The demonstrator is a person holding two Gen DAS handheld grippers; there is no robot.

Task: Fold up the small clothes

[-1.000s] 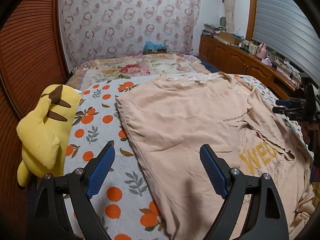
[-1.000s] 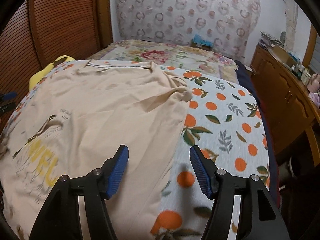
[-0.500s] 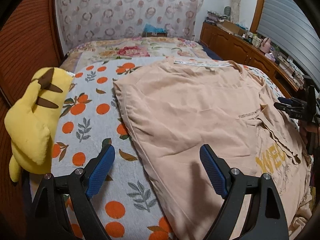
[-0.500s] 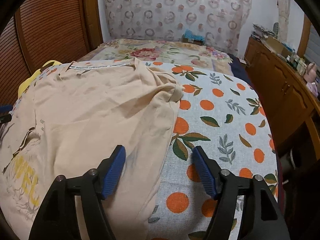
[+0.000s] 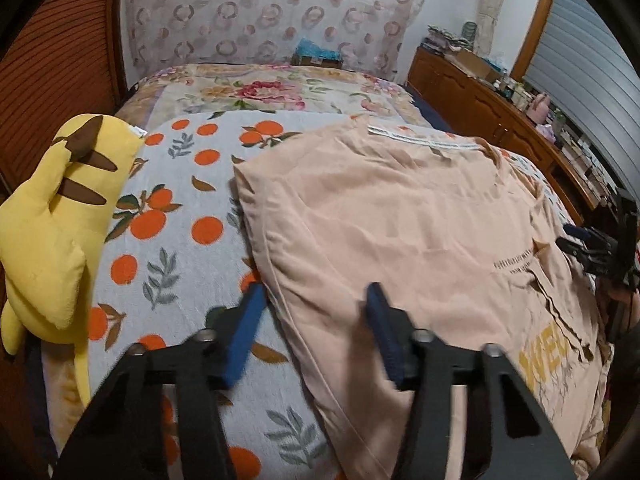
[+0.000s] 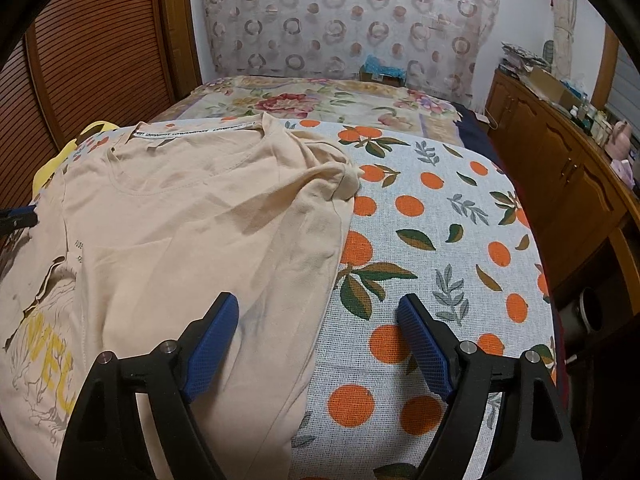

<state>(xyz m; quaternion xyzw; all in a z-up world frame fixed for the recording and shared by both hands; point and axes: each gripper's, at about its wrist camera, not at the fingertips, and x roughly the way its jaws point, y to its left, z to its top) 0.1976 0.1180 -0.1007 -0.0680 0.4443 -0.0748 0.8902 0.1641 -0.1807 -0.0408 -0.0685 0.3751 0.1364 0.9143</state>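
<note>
**A:** Biggest thing first: the bed (image 6: pixel 460 240), orange-print cover, soft. The peach T-shirt (image 5: pixel 400 220) lies flat across it, collar at the far end, straight ahead of both tools. Risks?

**B:** Left hand-held gripper (image 5: pixel 312 332) is closing, its jaws straddling the shirt's side edge, one finger over the cover, one over the fabric. Pads not pressing yet as far as I can see. It could well pinch the bedcover along with the shirt, or catch only one layer, so the fold drags skewed.

**A:** And the right hand-held gripper (image 6: pixel 320 336)?

**B:** Jaws spread and opening, nothing clamped. The shirt's other side edge runs between the fingers, cover under the outer one. Same risk there. Also, if the left bites first and pulls alone, the shirt slides on the cover instead of folding.

**A:** The sleeve (image 6: pixel 340 176)?

**B:** Bunched in a knot ahead of the right tool, at the far corner. It'd likely stay a lump inside any fold unless flattened first.

**A:** Clutter?

**B:** Yellow plush toy (image 5: pixel 52 220) to the left of the left tool, apart from the shirt but near enough to snag a wide swing. Wooden cabinet (image 6: pixel 560 184) off to the right of the right tool, well apart, its top crowded. Floral quilt (image 5: pixel 272 92) beyond the collar, no obstacle. Louvred wooden wall (image 6: pixel 92 52) on the left, clear of it all.
</note>
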